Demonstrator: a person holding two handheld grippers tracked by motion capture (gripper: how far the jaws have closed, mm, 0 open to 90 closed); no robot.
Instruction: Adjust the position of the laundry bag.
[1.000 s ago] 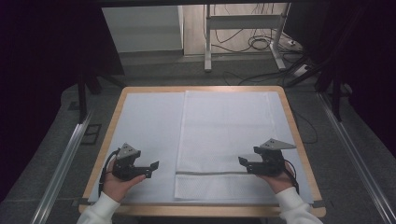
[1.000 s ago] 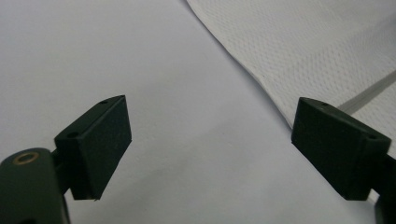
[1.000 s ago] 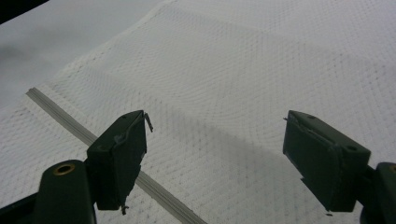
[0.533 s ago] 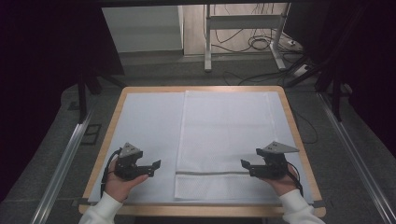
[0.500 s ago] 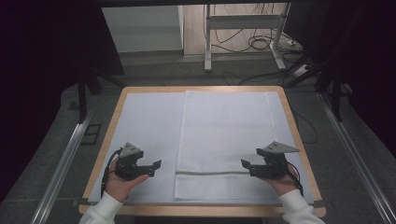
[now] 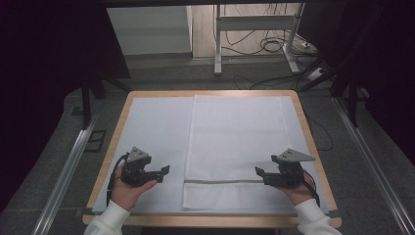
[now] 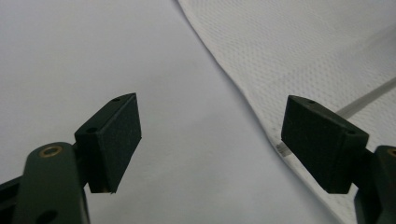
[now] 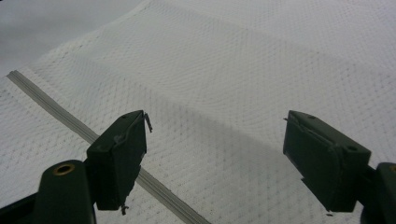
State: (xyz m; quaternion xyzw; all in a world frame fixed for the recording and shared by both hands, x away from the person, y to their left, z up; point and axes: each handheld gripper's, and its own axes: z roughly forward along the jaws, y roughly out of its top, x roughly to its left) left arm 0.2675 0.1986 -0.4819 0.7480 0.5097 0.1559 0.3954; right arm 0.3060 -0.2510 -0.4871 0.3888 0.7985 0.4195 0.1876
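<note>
A white mesh cloth [image 6: 235, 142] with a grey stripe near its front end lies flat down the middle of the table. My left gripper [image 6: 165, 170] hovers open at the front left, just left of the cloth's edge [image 7: 261, 116], with the bare white cover under it. My right gripper [image 6: 258, 171] stands open at the front right, over the cloth near the grey stripe [image 8: 70, 123]. Nothing sits between either pair of jaws. In the left gripper view my left gripper [image 7: 210, 140] points at the cloth's side edge; in the right gripper view my right gripper [image 8: 215, 154] looks across the mesh.
The table [image 6: 117, 127] has a wooden rim and a white cover. Beyond it are a metal frame [image 6: 254, 29] with cables on the floor and a white panel [image 6: 147, 29]. Metal rails [image 6: 68, 166] run along both sides.
Both hands have drawn back slightly toward the table's front edge; the grippers stay open and the cloth has not moved.
</note>
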